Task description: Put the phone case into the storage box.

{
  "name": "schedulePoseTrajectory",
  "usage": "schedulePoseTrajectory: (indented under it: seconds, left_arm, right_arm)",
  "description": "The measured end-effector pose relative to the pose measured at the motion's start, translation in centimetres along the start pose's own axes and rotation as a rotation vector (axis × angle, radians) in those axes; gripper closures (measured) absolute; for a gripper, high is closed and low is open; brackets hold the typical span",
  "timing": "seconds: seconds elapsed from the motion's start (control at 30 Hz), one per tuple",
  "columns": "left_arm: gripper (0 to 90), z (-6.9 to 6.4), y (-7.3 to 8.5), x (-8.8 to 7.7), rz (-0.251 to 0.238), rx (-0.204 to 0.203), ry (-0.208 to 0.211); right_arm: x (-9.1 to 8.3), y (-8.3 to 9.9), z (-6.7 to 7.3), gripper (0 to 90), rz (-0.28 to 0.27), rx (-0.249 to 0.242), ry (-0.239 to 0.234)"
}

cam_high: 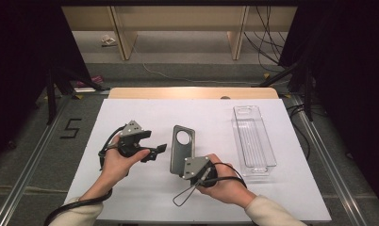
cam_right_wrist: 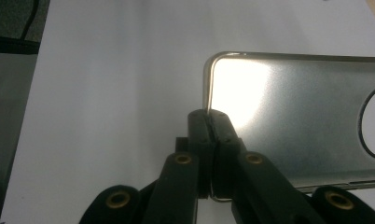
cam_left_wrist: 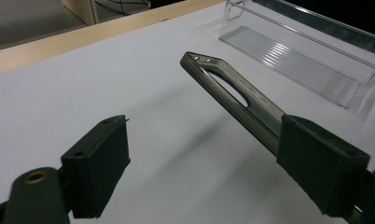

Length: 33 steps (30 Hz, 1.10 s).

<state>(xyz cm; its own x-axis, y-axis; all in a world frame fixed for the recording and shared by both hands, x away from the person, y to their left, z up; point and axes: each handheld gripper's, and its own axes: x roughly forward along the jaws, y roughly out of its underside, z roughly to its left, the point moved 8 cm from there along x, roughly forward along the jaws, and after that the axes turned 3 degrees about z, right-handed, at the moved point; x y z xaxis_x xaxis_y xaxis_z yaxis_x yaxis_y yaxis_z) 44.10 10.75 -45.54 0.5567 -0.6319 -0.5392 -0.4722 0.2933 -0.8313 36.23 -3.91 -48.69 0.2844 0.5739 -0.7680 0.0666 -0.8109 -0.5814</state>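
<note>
A grey see-through phone case (cam_high: 182, 146) with a round camera hole is held tilted up off the white sheet. My right gripper (cam_high: 178, 169) is shut on its near end. In the right gripper view the closed jaws (cam_right_wrist: 209, 116) pinch the case (cam_right_wrist: 293, 116) at its corner edge. My left gripper (cam_high: 157, 152) hovers just left of the case, open, with nothing between its jaws. In the left gripper view the jaws (cam_left_wrist: 204, 128) stand wide apart, and the case (cam_left_wrist: 232, 91) runs slantwise beyond them, its lower end hidden behind the right jaw.
A clear plastic tray (cam_high: 253, 141) (cam_left_wrist: 293, 56) lies lengthwise on the right of the white sheet (cam_high: 131, 113). The wooden table edge (cam_high: 192, 92) runs along the far side. Cables trail from both grippers toward the near edge.
</note>
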Motion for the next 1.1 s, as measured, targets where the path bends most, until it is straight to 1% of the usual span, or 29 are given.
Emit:
schedulePoseTrajectory:
  seconds: [0.03,0.1,0.13,0.17,0.23,0.4,0.43,0.5,0.53,0.6,0.63,0.7,0.73,0.77,0.83,0.9,1.03,1.1]
  left_arm:
    - [16.6,-0.1,-0.2,0.3,0.006,0.004,0.002]
    - [17.3,-0.3,-0.6,0.9,0.008,-0.010,0.012]
    - [17.9,-0.3,-0.8,1.1,0.011,-0.012,0.013]
    - [18.9,-0.4,-1.0,1.3,0.014,-0.014,0.015]
    - [21.5,-0.4,-1.3,1.8,0.015,-0.028,0.015]
    - [30.0,-0.2,-1.8,2.7,0.041,-0.058,0.008]
    - [33.8,-0.1,-1.8,2.8,0.047,-0.062,0.006]
    - [35.3,0.1,-1.8,3.1,0.060,-0.077,0.003]
    - [36.7,0.2,-1.8,3.2,0.063,-0.085,0.009]
    - [39.9,0.3,-1.7,3.5,0.072,-0.098,0.012]
    - [39.9,0.3,-1.7,3.6,0.078,-0.106,0.014]
    - [42.2,0.3,-1.7,3.7,0.080,-0.125,0.029]
    - [45.0,0.3,-1.7,3.8,0.086,-0.134,0.033]
    - [45.0,0.2,-1.6,3.9,0.087,-0.142,0.040]
    - [49.7,0.2,-1.5,4.1,0.093,-0.162,0.051]
    - [51.4,0.1,-1.4,4.2,0.100,-0.181,0.057]
    - [57.0,0.1,-1.3,4.5,0.106,-0.197,0.057]
    - [59.5,0.1,-1.3,4.5,0.109,-0.205,0.056]
  right_arm:
    - [0.0,0.0,0.0,89.6,0.000,0.000,0.000]
    - [0.0,-0.1,0.1,89.6,0.000,-0.001,0.000]
    - [0.0,-0.1,0.0,89.6,-0.006,-0.006,0.010]
    - [0.0,-0.1,0.1,89.6,-0.006,-0.001,0.002]
    - [0.0,-0.2,0.2,89.6,-0.005,-0.004,0.000]
    - [0.1,-0.3,0.3,89.6,-0.004,-0.008,0.001]
    - [0.1,-0.4,0.4,89.6,-0.008,-0.015,0.001]
    - [0.1,-0.4,0.5,89.6,-0.007,-0.009,0.002]
    - [0.1,-0.5,0.4,89.6,-0.010,-0.021,0.012]
    - [0.2,-0.6,0.5,89.6,-0.011,-0.027,0.006]
    - [0.2,-0.6,0.5,89.6,-0.011,-0.027,0.006]
    - [0.3,-0.6,0.5,89.6,-0.011,-0.033,0.015]
    - [0.3,-0.6,0.6,89.6,-0.007,-0.031,0.005]
    - [0.3,-0.6,0.6,89.6,-0.007,-0.031,0.005]
    - [0.3,-0.7,0.7,89.6,-0.007,-0.038,0.012]
    - [0.3,-0.8,0.6,89.6,-0.010,-0.039,0.013]
    - [0.3,-0.7,0.8,89.6,-0.002,-0.032,0.013]
    - [0.4,-0.8,0.7,89.6,-0.008,-0.046,0.016]
